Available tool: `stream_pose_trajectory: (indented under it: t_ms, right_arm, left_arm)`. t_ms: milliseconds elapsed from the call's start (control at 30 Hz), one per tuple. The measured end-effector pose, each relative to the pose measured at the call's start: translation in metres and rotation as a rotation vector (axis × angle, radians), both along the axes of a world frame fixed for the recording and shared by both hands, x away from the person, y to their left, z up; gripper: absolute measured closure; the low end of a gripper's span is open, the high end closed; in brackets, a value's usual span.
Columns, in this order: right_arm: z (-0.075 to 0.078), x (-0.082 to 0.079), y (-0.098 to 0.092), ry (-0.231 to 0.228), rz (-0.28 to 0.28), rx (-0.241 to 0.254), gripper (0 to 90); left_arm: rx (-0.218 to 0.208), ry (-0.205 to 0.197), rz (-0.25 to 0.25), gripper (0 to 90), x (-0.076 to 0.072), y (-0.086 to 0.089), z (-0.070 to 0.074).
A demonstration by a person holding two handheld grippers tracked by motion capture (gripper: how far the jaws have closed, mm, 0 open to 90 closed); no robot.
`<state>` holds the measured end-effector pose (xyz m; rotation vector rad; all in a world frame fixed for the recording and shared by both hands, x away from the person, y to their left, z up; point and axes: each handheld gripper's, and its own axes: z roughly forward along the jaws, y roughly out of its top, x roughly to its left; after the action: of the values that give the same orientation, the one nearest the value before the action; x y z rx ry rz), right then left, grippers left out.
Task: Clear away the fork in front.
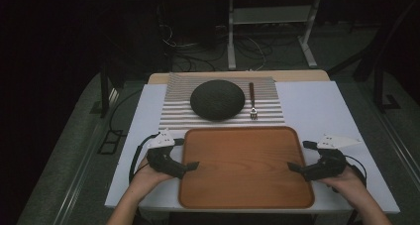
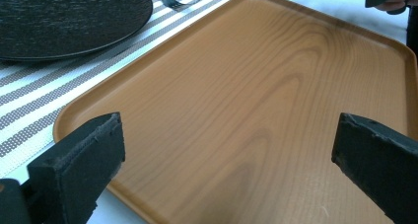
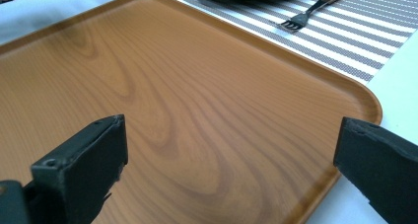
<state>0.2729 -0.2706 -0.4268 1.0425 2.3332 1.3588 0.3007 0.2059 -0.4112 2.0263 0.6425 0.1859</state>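
A bare wooden tray [image 1: 246, 168] lies at the near middle of the table. My left gripper [image 1: 186, 153] is open at the tray's left edge, and my right gripper [image 1: 300, 155] is open at its right edge. In the left gripper view the jaws stand wide apart over the tray's [image 2: 256, 110] left rim, with nothing between them. The right gripper view shows the same wide spread over the tray [image 3: 172, 100]. Behind the tray, a black plate [image 1: 217, 99] sits on a striped placemat [image 1: 173, 111], with a fork [image 1: 252, 103] to its right.
A white cover [image 1: 317, 111] lies over the table on both sides of the tray. The table's front edge runs just below the tray. Beyond the table are a dark floor with cables and a white metal frame [image 1: 267, 31].
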Motion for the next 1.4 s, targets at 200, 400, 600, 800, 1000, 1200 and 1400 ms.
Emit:
stream_pose_trajectory:
  t_ms: [200, 400, 600, 800, 1000, 1200, 1400]
  right_arm:
    - [0.000, 0.001, 0.001, 0.023, -0.005, 0.010, 0.2]
    - [0.003, 0.007, 0.007, 0.040, -0.022, -0.020, 0.2]
    - [0.002, 0.010, 0.010, 0.073, -0.038, -0.039, 0.2]
    - [0.005, 0.016, 0.013, 0.070, -0.046, -0.027, 0.2]
    - [0.005, 0.022, 0.017, 0.069, -0.041, -0.035, 0.2]
    - [0.005, 0.029, 0.022, 0.080, -0.051, -0.045, 0.2]
    - [0.006, 0.036, 0.027, 0.070, -0.059, -0.059, 0.2]
  left_arm:
    - [-0.009, 0.006, 0.001, 0.0, 0.000, 0.000, -0.001]
    - [-0.004, 0.006, -0.001, 0.0, 0.000, 0.001, -0.003]
    - [-0.008, -0.001, 0.005, 0.0, 0.000, 0.000, -0.002]
    - [-0.010, 0.003, 0.010, 0.0, -0.001, 0.000, -0.003]
    - [-0.017, 0.004, 0.017, 0.0, -0.001, 0.000, -0.004]
    - [-0.024, 0.009, 0.021, 0.0, 0.000, 0.002, -0.004]
    - [-0.019, 0.013, 0.036, 0.0, 0.000, 0.003, -0.007]
